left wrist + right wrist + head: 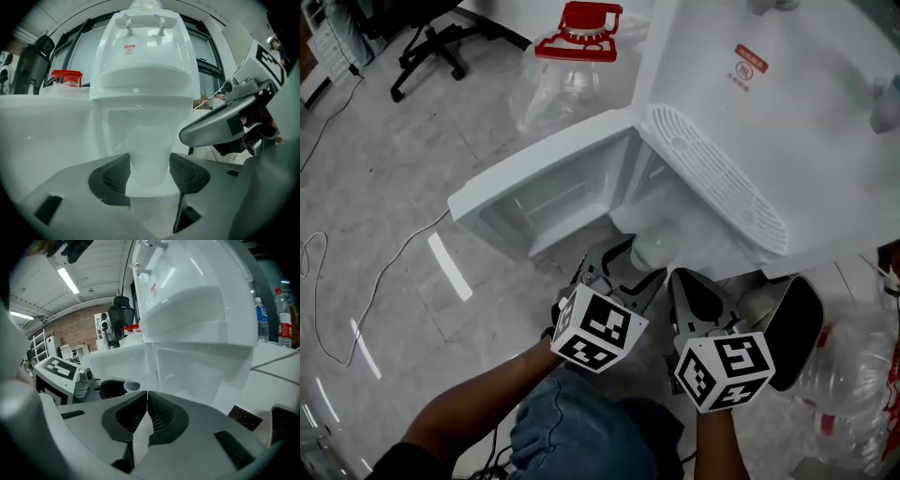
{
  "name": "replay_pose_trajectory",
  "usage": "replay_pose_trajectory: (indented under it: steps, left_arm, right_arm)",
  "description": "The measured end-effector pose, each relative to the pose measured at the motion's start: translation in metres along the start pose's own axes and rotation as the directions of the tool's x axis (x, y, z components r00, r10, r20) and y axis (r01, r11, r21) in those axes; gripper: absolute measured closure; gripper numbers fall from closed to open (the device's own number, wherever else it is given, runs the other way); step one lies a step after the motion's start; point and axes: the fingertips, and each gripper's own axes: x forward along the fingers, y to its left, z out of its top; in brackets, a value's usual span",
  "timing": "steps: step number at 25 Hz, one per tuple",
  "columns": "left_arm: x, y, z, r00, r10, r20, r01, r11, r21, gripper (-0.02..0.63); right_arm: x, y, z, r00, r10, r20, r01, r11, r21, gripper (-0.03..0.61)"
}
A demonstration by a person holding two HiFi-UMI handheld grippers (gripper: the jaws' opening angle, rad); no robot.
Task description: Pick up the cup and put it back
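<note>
A translucent white plastic cup point(149, 164) sits upright between the pads of my left gripper point(149, 172), which is shut on it. In the head view the cup point(654, 247) shows just beyond the left gripper point(628, 274), below the open cabinet of the white water dispenser point(750, 112). My right gripper point(146, 414) is shut with its pads touching and nothing between them. In the head view it point(698, 298) hangs to the right of the cup, under the dispenser's drip grille point(717, 178).
The dispenser's lower door point(534, 169) stands open toward me. An empty water jug with a red cap point(567, 56) lies on the floor behind it. An office chair base point(431, 47) is far left, a cable point(384, 272) trails on the floor, and plastic bottles point(862, 375) lie at the right.
</note>
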Motion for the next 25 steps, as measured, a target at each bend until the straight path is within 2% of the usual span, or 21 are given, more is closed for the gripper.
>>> replay_pose_trajectory:
  steps: [5,13,25]
  left_arm:
    - [0.027,-0.004,-0.025,1.000,0.002,0.008,-0.002,1.000,0.018,0.350]
    - [0.082,0.000,-0.047,1.000,-0.009,0.029,0.008,0.999,0.048,0.350]
    - [0.157,0.008,-0.084,1.000,-0.029,0.005,0.029,1.000,0.001,0.350]
  right_arm:
    - [0.009,-0.019,-0.027,1.000,-0.024,-0.008,0.024,1.000,0.014,0.557]
    - [0.028,-0.042,-0.034,0.997,-0.073,0.001,0.073,0.997,0.028,0.557]
    - [0.042,-0.058,-0.043,0.993,-0.112,-0.042,0.115,0.991,0.067,0.557]
